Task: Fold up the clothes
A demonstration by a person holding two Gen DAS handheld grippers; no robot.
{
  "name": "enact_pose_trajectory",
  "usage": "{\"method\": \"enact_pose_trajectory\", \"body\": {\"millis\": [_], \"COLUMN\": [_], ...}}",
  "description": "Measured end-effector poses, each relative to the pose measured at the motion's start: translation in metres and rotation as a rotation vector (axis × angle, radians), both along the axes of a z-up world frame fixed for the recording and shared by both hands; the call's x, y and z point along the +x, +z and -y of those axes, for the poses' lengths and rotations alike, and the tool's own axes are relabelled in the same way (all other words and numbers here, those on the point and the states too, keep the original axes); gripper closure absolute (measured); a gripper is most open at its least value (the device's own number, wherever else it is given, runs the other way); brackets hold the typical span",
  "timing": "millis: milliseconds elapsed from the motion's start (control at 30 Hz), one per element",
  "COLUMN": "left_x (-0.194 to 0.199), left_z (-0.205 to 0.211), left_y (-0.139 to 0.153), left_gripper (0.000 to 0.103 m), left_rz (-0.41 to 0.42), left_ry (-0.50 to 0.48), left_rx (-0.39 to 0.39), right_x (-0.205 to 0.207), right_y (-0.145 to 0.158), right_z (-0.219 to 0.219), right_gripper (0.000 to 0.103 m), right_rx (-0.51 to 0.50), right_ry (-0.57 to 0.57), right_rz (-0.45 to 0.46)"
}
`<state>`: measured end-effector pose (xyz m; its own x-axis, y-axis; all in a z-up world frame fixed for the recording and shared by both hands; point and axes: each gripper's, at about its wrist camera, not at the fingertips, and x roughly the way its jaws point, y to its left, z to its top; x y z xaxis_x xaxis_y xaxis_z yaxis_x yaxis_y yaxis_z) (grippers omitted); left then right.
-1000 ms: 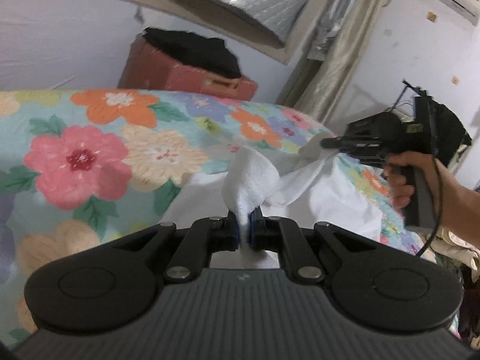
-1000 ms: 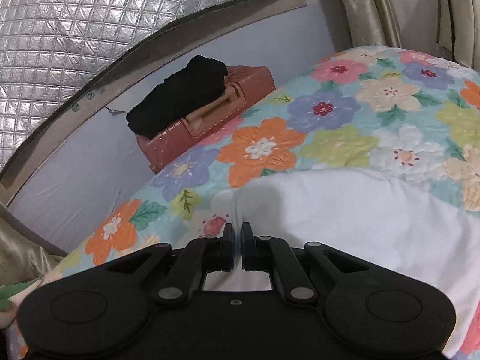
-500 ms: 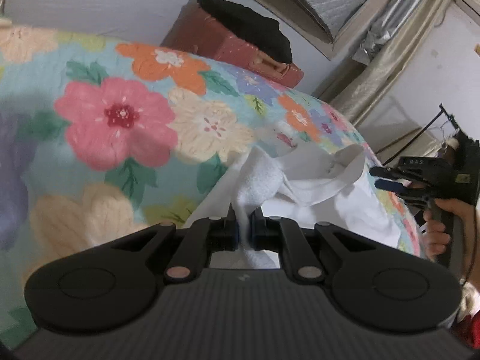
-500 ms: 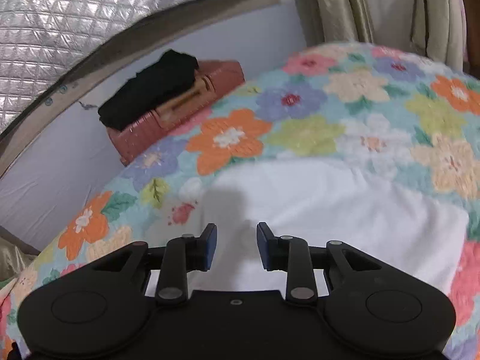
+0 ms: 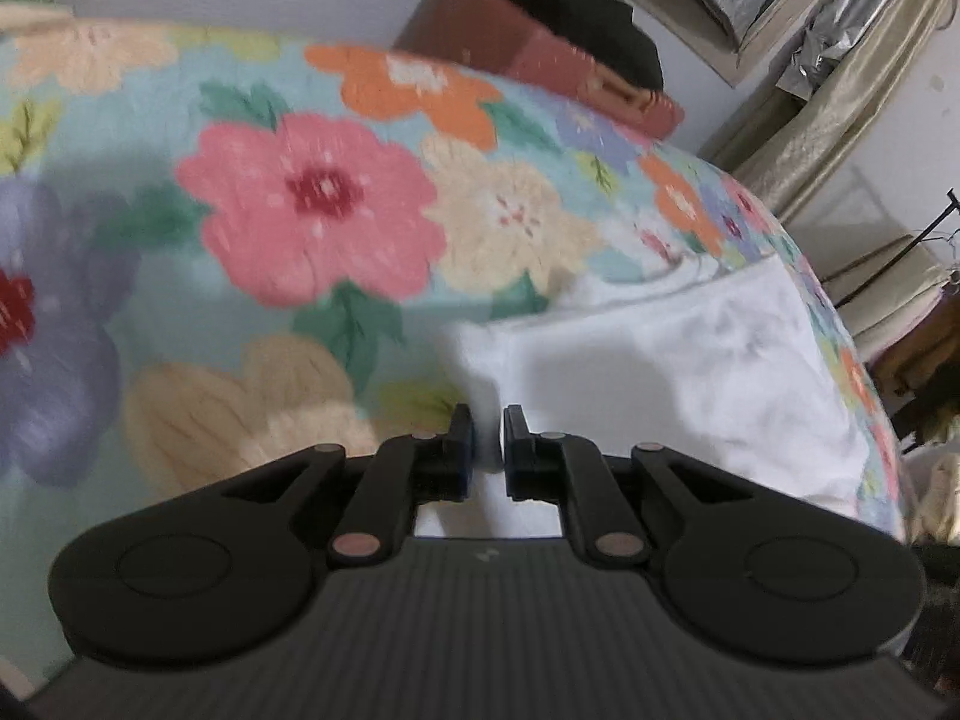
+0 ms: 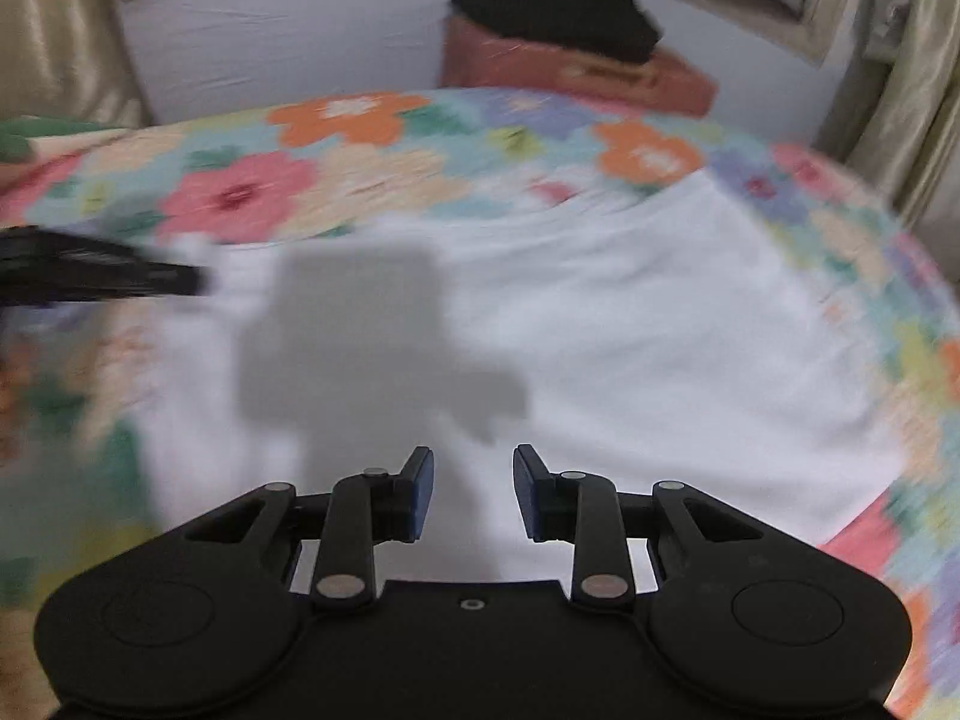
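A white garment (image 5: 690, 372) lies folded flat on the flowered bedspread (image 5: 312, 222). It fills the middle of the right wrist view (image 6: 630, 348). My left gripper (image 5: 487, 438) is low at the garment's near left corner, its jaws a narrow gap apart with white cloth showing between them. My right gripper (image 6: 472, 480) is open and empty above the garment's near edge. The left gripper's fingers (image 6: 120, 282) show as a dark blur at the left of the right wrist view, at the garment's left edge.
A reddish-brown suitcase (image 6: 576, 69) with a black cloth (image 6: 558, 15) on top stands at the bed's far side against the wall. Beige curtains (image 5: 840, 96) hang at the right. A clothes rack (image 5: 924, 252) stands beyond the bed's right edge.
My left gripper has lowered the bunched cloth onto the bed and its jaws have parted slightly. My right gripper let go, opened wide and swung left over the garment.
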<state>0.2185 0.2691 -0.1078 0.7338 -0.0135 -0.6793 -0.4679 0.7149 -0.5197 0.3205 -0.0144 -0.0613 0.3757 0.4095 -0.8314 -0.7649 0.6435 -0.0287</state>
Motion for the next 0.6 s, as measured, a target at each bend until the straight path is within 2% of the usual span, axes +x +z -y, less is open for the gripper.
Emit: {"method": "enact_pose_trajectory", "body": {"millis": [100, 133, 200, 267, 300, 400, 533, 600], "left_x": [0.000, -0.001, -0.002, -0.002, -0.001, 0.000, -0.004, -0.007], "left_z": [-0.002, -0.004, -0.007, -0.008, -0.008, 0.001, 0.011, 0.010], "left_y": [-0.006, -0.008, -0.012, -0.017, -0.018, -0.014, 0.002, 0.004], "left_gripper": [0.094, 0.090, 0.081, 0.081, 0.081, 0.098, 0.097, 0.097], "left_rz": [-0.016, -0.025, -0.050, -0.059, -0.064, -0.055, -0.085, -0.096], "left_ry": [0.014, 0.026, 0.050, 0.052, 0.047, 0.015, 0.039, 0.041], "left_rx": [-0.004, -0.006, -0.021, -0.034, -0.038, 0.001, 0.118, 0.120], "right_x": [-0.021, -0.027, -0.047, -0.064, -0.068, -0.067, -0.070, -0.071], "right_y": [-0.007, -0.011, -0.020, -0.034, -0.041, -0.059, -0.066, -0.063], "right_z": [0.004, 0.005, 0.002, -0.002, -0.001, 0.018, 0.045, 0.057], "right_gripper": [0.069, 0.069, 0.064, 0.062, 0.062, 0.062, 0.062, 0.063], "right_rx": [0.047, 0.052, -0.002, -0.070, -0.079, 0.035, 0.150, 0.179], "right_ry": [-0.008, -0.006, 0.034, 0.054, 0.049, -0.028, -0.104, -0.115], "right_rz": [-0.054, -0.057, 0.027, 0.116, 0.123, -0.053, -0.175, -0.214]}}
